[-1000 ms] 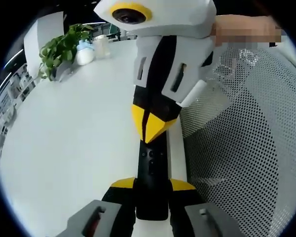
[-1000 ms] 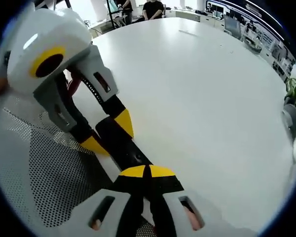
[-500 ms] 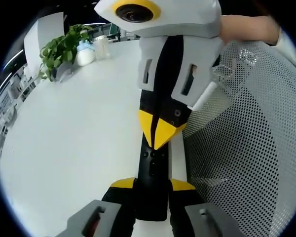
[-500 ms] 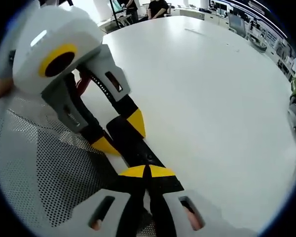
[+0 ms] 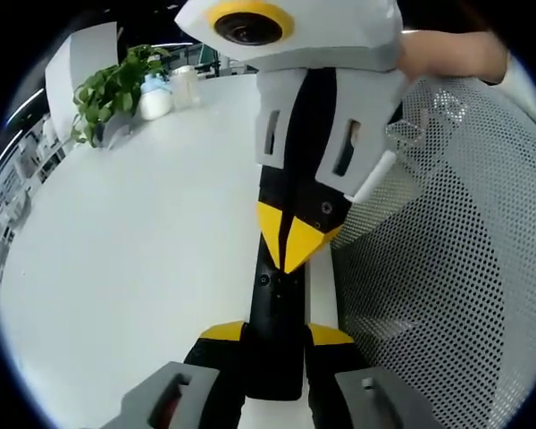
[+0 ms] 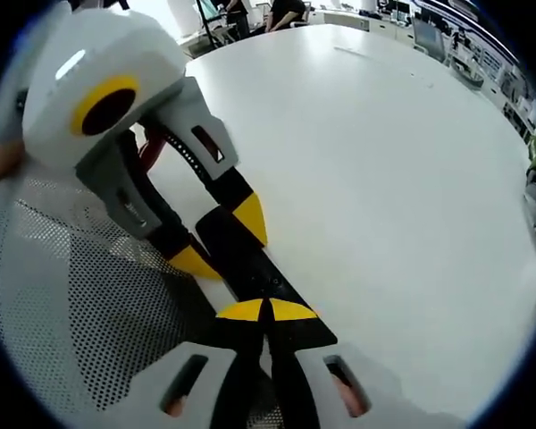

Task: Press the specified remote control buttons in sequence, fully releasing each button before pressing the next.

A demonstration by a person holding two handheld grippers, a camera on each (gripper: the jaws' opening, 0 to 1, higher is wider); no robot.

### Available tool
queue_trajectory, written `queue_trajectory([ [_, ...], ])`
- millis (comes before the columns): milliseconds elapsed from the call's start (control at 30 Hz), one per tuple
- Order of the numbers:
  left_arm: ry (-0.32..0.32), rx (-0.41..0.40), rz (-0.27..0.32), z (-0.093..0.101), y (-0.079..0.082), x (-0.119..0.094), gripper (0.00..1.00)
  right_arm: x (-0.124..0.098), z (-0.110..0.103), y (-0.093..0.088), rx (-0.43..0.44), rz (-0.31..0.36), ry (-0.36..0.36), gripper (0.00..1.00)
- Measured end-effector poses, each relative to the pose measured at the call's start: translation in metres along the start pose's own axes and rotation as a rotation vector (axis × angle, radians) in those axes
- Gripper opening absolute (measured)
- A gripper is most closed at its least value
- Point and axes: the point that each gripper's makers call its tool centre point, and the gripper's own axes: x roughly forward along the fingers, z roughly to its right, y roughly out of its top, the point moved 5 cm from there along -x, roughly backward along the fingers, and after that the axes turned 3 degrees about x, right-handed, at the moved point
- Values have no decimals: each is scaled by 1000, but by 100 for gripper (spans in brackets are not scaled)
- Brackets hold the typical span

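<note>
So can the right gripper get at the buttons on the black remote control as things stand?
Probably yes: the right gripper, jaws shut, has its yellow tips right at the black remote control, which the left gripper holds by its sides, leaving the button face uncovered.

Right gripper (image 6: 266, 310) jaws together, seemingly touching black remote (image 6: 250, 268), left gripper (image 6: 221, 239) clamping it

Views face each other (close), sharing remote (image 5: 277, 331), table (image 5: 134, 259).

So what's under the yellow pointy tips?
The black remote, held in the left gripper. The right gripper, shut, rests its tips on the upper buttons, hiding which one. One button peeks out beside them.
</note>
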Motion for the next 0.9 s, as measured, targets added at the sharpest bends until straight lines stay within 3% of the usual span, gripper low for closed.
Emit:
queue_trajectory([
  [433,-2,14,-3,0,0,0,25,0,1,-1,4,17,14,0],
  [600,-5,12,1,0,0,0,25,-1,3,-2,51,24,32,0],
  [900,-7,15,0,-1,0,0,25,-2,3,-4,53,-5,34,0],
])
